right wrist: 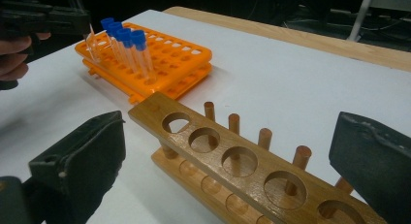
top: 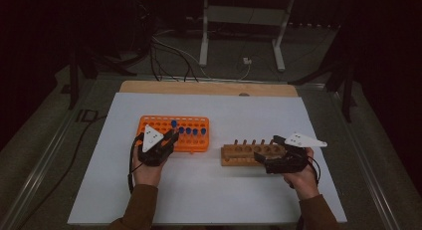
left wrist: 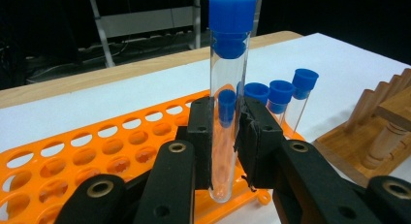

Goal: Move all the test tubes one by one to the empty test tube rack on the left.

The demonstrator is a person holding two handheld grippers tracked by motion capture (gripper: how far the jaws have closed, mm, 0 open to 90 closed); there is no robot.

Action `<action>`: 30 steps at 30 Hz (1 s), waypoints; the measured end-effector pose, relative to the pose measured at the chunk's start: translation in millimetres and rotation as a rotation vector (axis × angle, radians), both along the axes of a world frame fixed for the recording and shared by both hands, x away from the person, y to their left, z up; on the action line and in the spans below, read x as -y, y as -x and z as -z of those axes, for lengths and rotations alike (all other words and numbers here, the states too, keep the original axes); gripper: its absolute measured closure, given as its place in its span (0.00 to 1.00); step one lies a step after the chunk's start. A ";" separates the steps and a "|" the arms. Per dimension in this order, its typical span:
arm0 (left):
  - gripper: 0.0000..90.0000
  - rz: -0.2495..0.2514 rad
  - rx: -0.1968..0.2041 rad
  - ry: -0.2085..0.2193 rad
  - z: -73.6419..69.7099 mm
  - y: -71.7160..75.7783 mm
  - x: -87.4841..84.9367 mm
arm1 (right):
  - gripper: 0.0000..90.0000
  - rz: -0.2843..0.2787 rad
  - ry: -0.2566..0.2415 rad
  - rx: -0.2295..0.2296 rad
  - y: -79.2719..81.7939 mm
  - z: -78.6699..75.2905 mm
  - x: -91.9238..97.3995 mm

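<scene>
Left claw (left wrist: 228,136): I grip a capped test tube (left wrist: 228,88).
Right claw (right wrist: 228,170): released, flanking the wooden rack (right wrist: 242,161).
Risk: glass slipping against my pads, striking the orange rack (left wrist: 72,151) below.

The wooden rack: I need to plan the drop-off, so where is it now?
In the high view the wooden rack lies right of the orange rack, between the right tool's open jaws.
</scene>
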State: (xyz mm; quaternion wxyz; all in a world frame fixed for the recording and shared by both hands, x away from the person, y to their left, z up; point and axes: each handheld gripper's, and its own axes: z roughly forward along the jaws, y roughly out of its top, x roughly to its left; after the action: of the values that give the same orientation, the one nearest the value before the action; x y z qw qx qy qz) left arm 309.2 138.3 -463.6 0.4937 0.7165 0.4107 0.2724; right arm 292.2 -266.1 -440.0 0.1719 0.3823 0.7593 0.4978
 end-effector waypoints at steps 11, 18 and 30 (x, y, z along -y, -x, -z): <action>0.85 -0.016 -0.008 0.000 4.4 -8.8 -0.1 | 0.00 0.002 0.000 0.001 0.3 0.5 0.6; 0.85 -0.022 -0.025 0.009 8.0 -14.2 -1.1 | 0.00 0.003 -0.001 -0.002 0.6 1.0 1.0; 0.85 -0.038 -0.045 0.010 14.7 -22.1 -3.1 | 0.00 -0.002 -0.001 -0.004 0.8 1.4 0.8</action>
State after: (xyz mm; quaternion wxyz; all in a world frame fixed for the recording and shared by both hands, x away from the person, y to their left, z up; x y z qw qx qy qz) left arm 331.3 141.4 -478.3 0.4827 0.7119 0.4367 0.2636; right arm 291.4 -266.9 -441.4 0.1697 0.3825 0.7597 0.4978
